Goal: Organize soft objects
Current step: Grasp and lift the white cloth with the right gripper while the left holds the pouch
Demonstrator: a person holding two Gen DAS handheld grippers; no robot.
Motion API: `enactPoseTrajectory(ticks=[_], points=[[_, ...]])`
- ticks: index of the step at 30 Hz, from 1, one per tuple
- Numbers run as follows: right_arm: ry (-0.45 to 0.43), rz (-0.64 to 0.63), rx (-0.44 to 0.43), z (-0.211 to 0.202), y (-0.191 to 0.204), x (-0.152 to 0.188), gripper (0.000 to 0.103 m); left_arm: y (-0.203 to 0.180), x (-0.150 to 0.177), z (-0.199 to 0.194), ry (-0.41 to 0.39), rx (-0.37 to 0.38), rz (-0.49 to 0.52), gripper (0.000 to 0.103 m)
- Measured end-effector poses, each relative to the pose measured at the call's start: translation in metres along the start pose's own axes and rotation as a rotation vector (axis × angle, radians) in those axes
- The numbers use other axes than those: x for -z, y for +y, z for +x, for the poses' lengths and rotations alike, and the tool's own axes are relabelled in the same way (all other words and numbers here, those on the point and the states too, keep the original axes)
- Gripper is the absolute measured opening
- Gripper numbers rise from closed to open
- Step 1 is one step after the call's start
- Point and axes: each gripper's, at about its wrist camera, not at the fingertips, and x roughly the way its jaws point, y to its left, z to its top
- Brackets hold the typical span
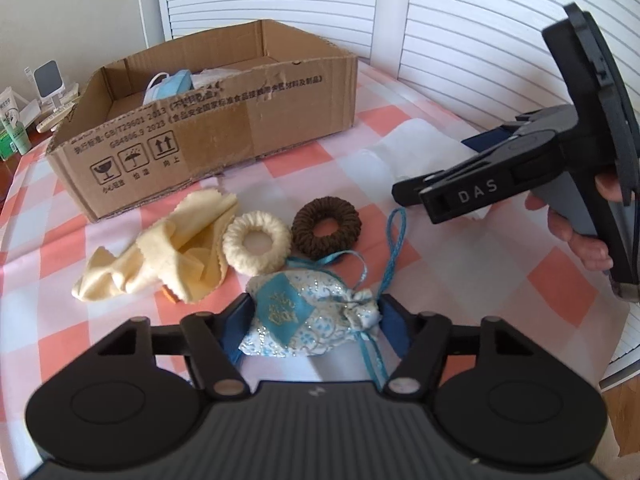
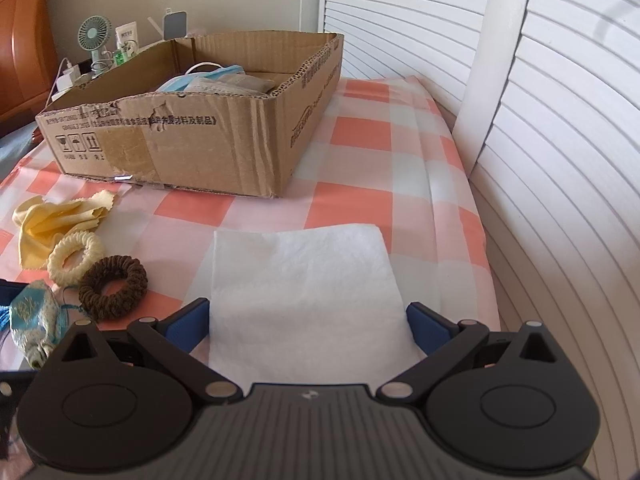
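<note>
A blue-and-white sachet pouch [image 1: 308, 316] with blue cords lies on the checked cloth between the open fingers of my left gripper [image 1: 314, 320]; whether the pads touch it I cannot tell. It also shows in the right wrist view [image 2: 32, 316]. Beyond it lie a cream hair ring [image 1: 256, 242], a brown hair ring [image 1: 326, 222] and a crumpled yellow cloth [image 1: 160, 256]. My right gripper [image 2: 308, 320] is open over a white folded tissue [image 2: 304, 276], its fingers either side of the near end. It also shows in the left wrist view [image 1: 424, 192].
An open cardboard box [image 1: 224, 120] stands at the back with face masks [image 2: 208, 80] inside. A small fan [image 2: 94, 40] and bottles stand beyond it on the left. White louvred doors [image 2: 560, 160] run along the right edge of the bed.
</note>
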Motion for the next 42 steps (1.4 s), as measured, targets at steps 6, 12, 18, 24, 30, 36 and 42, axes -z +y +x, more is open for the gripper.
enactPoseTrajectory(ticks=[6, 12, 18, 24, 30, 36, 42], points=[[-0.008, -0.05, -0.034, 0.001, 0.003, -0.001, 0.103, 0.009, 0.006, -0.005, -0.005, -0.006, -0.036, 0.067], [-0.012, -0.079, -0.041, 0.002, 0.013, -0.006, 0.098, 0.009, 0.006, -0.005, -0.009, -0.007, -0.03, 0.068], [-0.02, -0.082, -0.042, -0.006, 0.018, -0.006, 0.074, 0.008, 0.007, -0.005, -0.012, -0.017, -0.021, 0.07], [-0.018, -0.086, -0.036, -0.013, 0.02, -0.003, 0.063, 0.007, 0.008, -0.007, -0.012, -0.038, -0.026, 0.073], [-0.03, -0.111, 0.011, -0.015, 0.023, -0.002, 0.083, 0.008, 0.007, -0.007, -0.005, -0.039, -0.039, 0.073], [-0.021, -0.098, 0.023, -0.007, 0.023, -0.007, 0.083, 0.007, 0.006, -0.007, 0.004, -0.05, -0.045, 0.073], [-0.021, -0.098, 0.012, -0.009, 0.03, -0.008, 0.058, 0.01, 0.006, -0.009, 0.006, -0.025, -0.068, 0.062]])
